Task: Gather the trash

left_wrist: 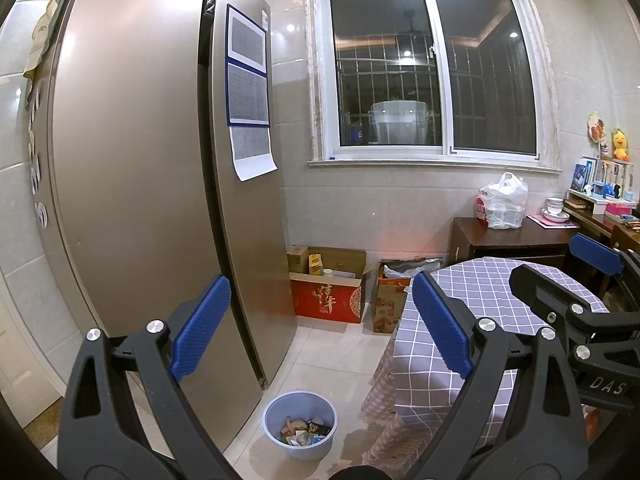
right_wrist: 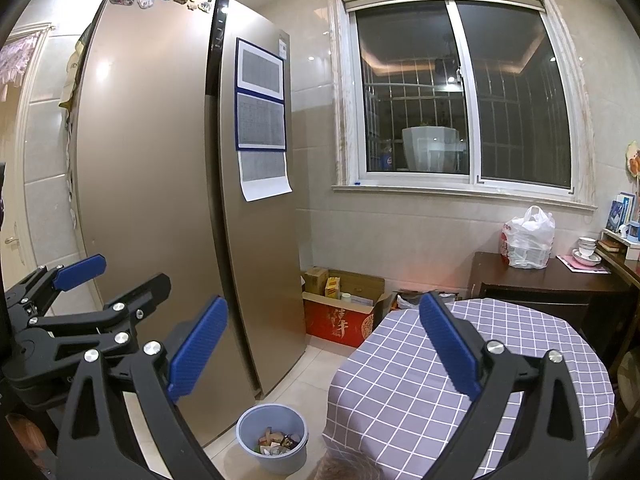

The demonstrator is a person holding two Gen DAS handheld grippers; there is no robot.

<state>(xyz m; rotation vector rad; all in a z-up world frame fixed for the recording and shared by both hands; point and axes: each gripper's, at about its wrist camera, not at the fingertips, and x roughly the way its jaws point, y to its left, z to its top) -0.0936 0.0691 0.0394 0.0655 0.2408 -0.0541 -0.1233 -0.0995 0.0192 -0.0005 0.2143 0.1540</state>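
A light blue bin [left_wrist: 299, 424] stands on the floor between the fridge and the table, holding several scraps of trash [left_wrist: 305, 433]; it also shows in the right wrist view [right_wrist: 273, 442]. My left gripper [left_wrist: 320, 328] is open and empty, held high above the bin. My right gripper [right_wrist: 324, 348] is open and empty, also above the bin and table edge. The right gripper shows at the right of the left wrist view [left_wrist: 560, 280], and the left gripper at the left of the right wrist view [right_wrist: 116, 276]. The round table with a purple checked cloth [right_wrist: 420, 368] bears no trash that I can see.
A tall bronze fridge [left_wrist: 152, 184] fills the left. Open cardboard boxes [left_wrist: 332, 288] stand on the floor under the window. A dark side table [left_wrist: 516, 236] carries a white plastic bag [left_wrist: 502, 204] and bowls [left_wrist: 555, 210]. White floor tiles surround the bin.
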